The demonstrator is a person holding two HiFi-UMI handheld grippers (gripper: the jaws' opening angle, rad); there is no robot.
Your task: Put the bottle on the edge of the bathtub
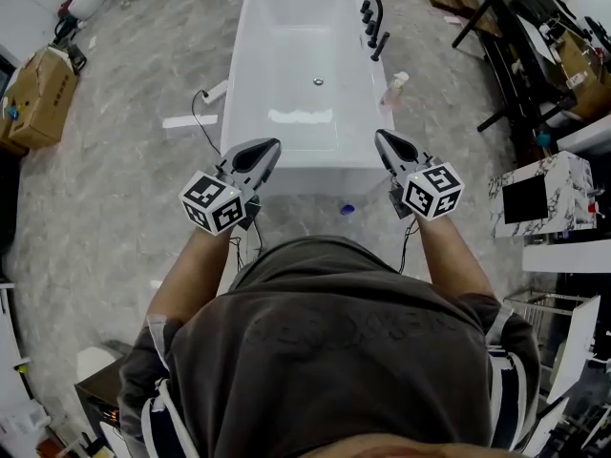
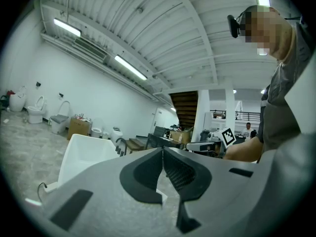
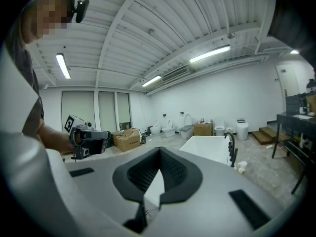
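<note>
1. Grey marble-patterned floor (image 1: 115,189) covers a large white-walled room under a ribbed ceiling with strip lights.
2. A white rectangular freestanding bathtub (image 1: 239,84) stands on this floor, directly ahead of the person. It also shows in the left tool view (image 2: 81,154) and the right tool view (image 3: 210,146).
3. A black curved faucet set (image 1: 372,19) is mounted on the right rim of the bathtub.
4. The small clear pinkish bottle with a white cap (image 1: 395,88) stands upright just beside the bathtub's right side, near the faucet set. In the right tool view (image 3: 241,167) it appears to rest on the floor, not on the rim.
5. The left tool (image 1: 271,145) is held in the air short of the bathtub's near end. Its jaws meet at the tips (image 2: 163,149), with nothing between them.
6. The right tool (image 1: 382,137) is held level with the left tool and well apart from the bottle. Its jaws are likewise together (image 3: 159,149), with nothing between them.
7. A brown cardboard box (image 1: 38,98) sits on the floor, far to the left.
</note>
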